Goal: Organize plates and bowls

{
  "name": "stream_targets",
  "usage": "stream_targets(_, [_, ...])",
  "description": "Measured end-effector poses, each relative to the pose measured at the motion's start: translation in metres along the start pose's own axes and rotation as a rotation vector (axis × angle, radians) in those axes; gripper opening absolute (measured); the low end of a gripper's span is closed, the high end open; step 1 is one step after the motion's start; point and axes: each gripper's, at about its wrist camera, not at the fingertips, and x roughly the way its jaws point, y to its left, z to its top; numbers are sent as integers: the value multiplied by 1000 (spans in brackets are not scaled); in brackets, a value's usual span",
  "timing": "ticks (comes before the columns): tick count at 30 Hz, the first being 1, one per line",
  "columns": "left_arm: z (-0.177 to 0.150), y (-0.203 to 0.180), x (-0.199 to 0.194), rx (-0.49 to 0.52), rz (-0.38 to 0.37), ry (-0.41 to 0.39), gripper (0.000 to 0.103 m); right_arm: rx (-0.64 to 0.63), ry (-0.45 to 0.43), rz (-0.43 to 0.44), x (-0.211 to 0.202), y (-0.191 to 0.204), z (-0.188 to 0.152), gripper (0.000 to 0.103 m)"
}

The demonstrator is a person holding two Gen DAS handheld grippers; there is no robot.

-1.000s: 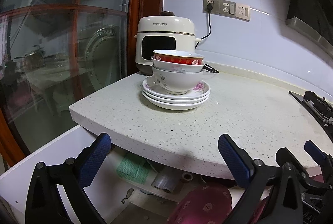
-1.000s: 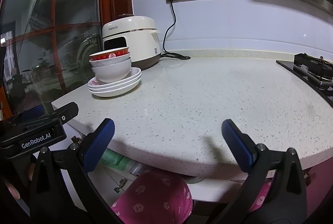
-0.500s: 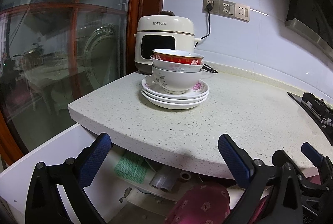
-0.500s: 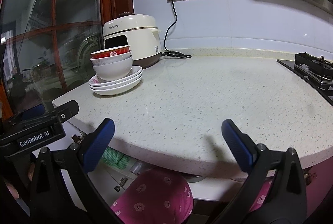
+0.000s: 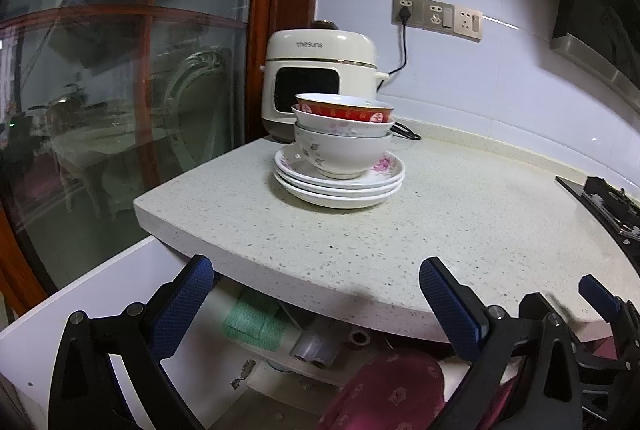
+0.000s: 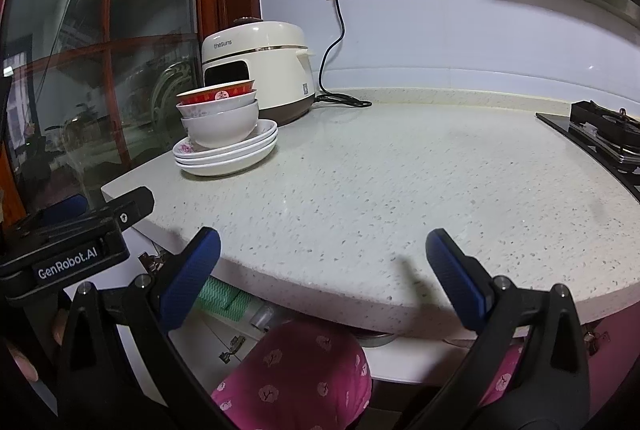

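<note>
Both grippers (image 5: pixel 312 286) (image 6: pixel 322 256) hung spread and empty off the counter (image 5: pixel 460 226) edge, well short of the bowls (image 5: pixel 343 138) nested on stacked plates (image 5: pixel 339 186) beside the rice cooker (image 5: pixel 320 70) — a careless grab could likely topple that stack.

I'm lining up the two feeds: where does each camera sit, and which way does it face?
Left wrist: on the left gripper, low before the counter edge, facing the bowl stack; open fingers, right gripper alongside.
Right wrist: on the right gripper, facing the counter; open fingers, pink trousers.
Shared: bowl stack, rice cooker.
</note>
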Motion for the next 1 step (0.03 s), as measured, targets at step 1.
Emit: stream_targets(1, [0,-1,1,6,-3,6,103,1,0,-1,0,1,0,103])
